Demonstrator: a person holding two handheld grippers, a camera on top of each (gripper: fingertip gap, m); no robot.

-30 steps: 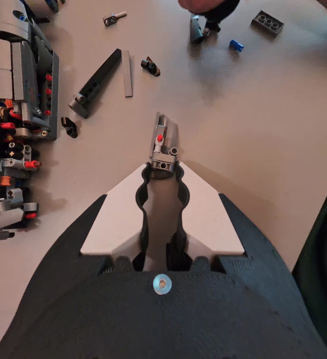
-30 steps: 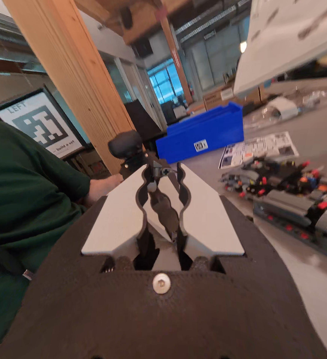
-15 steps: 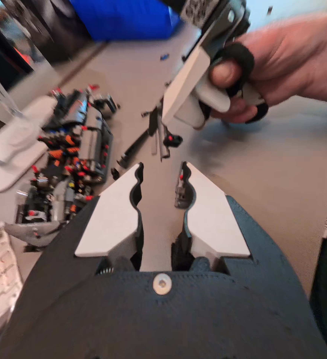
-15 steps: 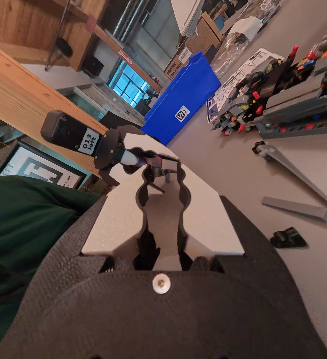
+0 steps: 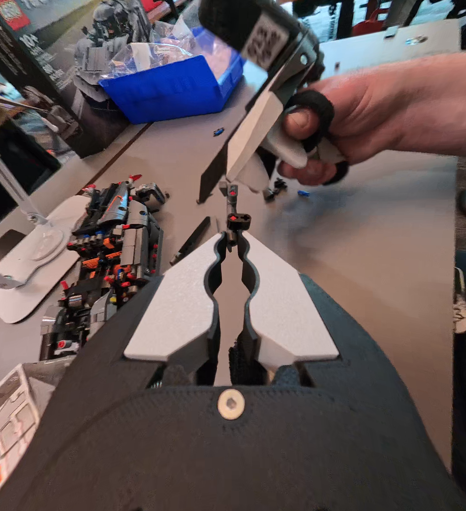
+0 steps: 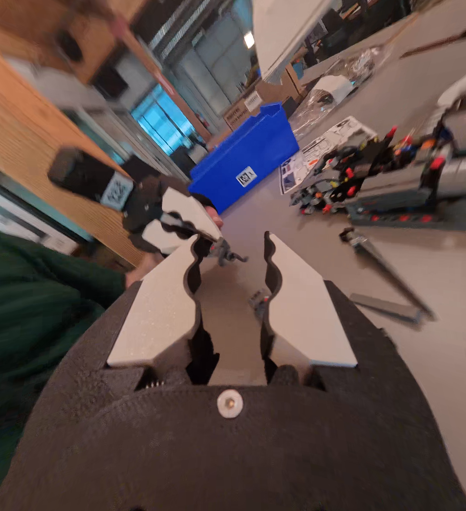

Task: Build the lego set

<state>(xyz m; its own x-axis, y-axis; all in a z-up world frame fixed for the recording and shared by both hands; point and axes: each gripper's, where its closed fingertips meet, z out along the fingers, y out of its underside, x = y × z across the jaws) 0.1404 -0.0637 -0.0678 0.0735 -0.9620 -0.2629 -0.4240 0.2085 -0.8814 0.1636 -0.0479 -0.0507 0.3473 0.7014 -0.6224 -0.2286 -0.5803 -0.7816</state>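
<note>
The small grey lego sub-assembly (image 5: pixel 233 221), with its black connector and red pins, sat pinched at its near end in the tips of the left gripper (image 5: pixel 231 240), sticking up toward 12 o'clock above the counter (image 5: pixel 364 262). The left fingers (image 5: pixel 182 298) were closed on that piece. In the right wrist view the same piece (image 6: pixel 226 253) showed at 11 o'clock, off the tip of the far gripper. The right gripper (image 6: pixel 230 237) had its fingers (image 6: pixel 306 304) spread apart with nothing between them; a small grey part (image 6: pixel 259 300) lay on the counter just beside the inner edge of one of them. In the left view, the hand (image 5: pixel 364 116) holding the right gripper hovered at 1 o'clock. The big half-built model (image 5: pixel 115 249) lay at 9 o'clock, a long black beam (image 5: pixel 191 239) between it and the held piece. A blue bin (image 5: pixel 171 88) stood at 11 o'clock, farther back.
</note>
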